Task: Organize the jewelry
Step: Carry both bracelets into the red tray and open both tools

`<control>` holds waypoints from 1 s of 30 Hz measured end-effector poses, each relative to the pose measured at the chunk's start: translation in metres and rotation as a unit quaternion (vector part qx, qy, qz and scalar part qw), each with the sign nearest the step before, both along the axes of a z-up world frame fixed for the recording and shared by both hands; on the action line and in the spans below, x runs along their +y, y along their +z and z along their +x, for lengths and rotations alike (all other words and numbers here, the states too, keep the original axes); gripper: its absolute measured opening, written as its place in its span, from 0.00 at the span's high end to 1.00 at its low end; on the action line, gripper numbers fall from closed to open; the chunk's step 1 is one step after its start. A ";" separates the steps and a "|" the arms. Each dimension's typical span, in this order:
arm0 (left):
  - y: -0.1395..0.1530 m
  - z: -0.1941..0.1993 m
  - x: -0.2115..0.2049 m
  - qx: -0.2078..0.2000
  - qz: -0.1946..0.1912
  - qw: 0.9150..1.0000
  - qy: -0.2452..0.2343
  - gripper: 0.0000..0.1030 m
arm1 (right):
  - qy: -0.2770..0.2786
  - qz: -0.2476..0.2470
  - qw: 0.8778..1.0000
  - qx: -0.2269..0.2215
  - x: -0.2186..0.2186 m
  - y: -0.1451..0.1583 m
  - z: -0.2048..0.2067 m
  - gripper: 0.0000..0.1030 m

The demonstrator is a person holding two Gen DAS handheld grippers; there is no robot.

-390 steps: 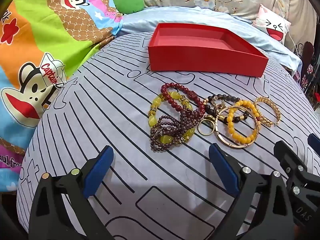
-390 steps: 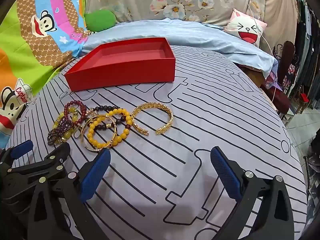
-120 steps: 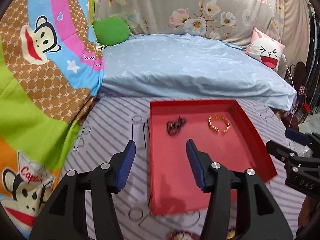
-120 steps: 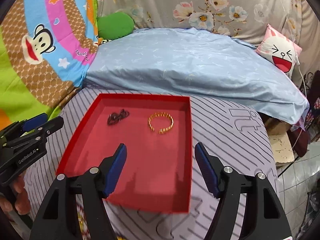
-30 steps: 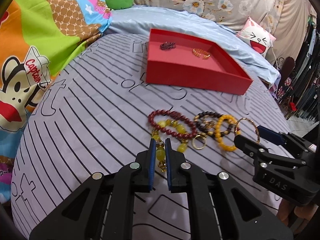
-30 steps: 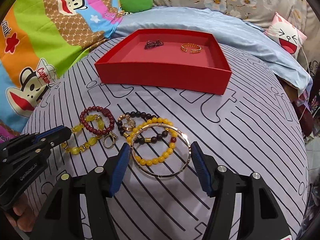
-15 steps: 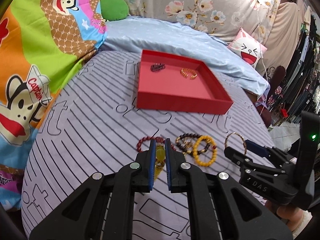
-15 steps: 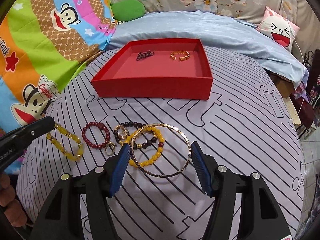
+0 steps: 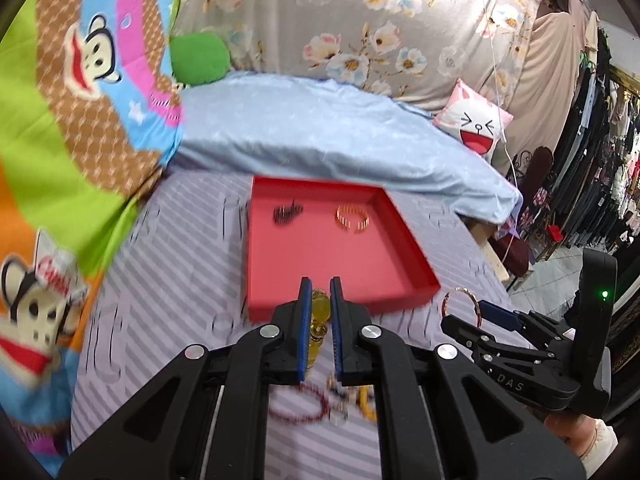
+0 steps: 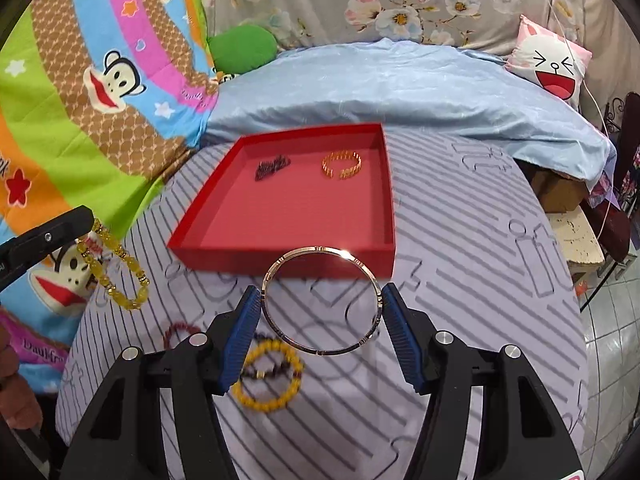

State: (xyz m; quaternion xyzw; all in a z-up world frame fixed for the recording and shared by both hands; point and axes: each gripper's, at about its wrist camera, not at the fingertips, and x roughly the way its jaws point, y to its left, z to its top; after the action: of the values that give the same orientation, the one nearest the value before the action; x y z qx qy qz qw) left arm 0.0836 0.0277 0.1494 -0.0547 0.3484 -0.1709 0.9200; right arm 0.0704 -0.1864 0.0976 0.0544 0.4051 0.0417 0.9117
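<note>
- While both tongs hang above the striped bed sheet (image 10: 460, 272), each grips one piece.
- Left tongs (image 9: 320, 292): clenched on a yellow bead bracelet (image 10: 114, 268), which dangles below them in the right wrist view.
- Right tongs (image 10: 320, 308): grasping a thin gold bangle (image 10: 320, 300) across its width, pads on opposite sides, ring lying roughly flat.
- Red tray (image 10: 384, 200) sits on the sheet ahead of both; inside near its far wall are a dark bead bracelet (image 10: 272, 168) and a gold cuff bracelet (image 10: 342, 164), apart.
- On the sheet, near side of the tray: orange-yellow bead bracelet (image 10: 266, 376), dark red bead bracelet (image 9: 298, 402), a darker beaded one overlapping; details blurred.
</note>
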 end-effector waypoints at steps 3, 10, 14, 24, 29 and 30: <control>0.007 0.029 -0.007 -0.011 0.001 1.000 -0.005 0.91 | 0.005 -0.011 1.000 -0.011 0.001 0.010 0.024 0.42; -0.004 0.100 -0.025 -0.004 -0.003 1.000 -0.011 0.91 | 0.019 -0.022 1.000 -0.012 0.010 0.010 0.092 0.42; -0.023 0.129 -0.036 0.019 -0.006 1.000 -0.017 0.91 | 0.023 -0.013 1.000 0.004 0.011 -0.003 0.124 0.42; -0.074 0.179 -0.037 0.067 -0.012 0.998 -0.007 0.91 | 0.023 -0.014 0.998 0.051 0.018 -0.042 0.185 0.42; -0.091 0.188 -0.036 0.080 -0.004 0.997 -0.003 0.91 | 0.017 -0.016 0.997 0.074 0.019 -0.059 0.197 0.42; -0.093 0.190 -0.036 0.082 -0.001 0.997 -0.002 0.91 | 0.016 -0.015 0.997 0.077 0.019 -0.061 0.198 0.42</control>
State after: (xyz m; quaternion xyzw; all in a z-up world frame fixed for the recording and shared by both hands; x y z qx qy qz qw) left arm 0.2734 -0.0080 0.0560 -0.0693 0.4228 -0.1677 0.8879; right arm 0.2682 -0.1675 0.0364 0.0369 0.4753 0.0457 0.8779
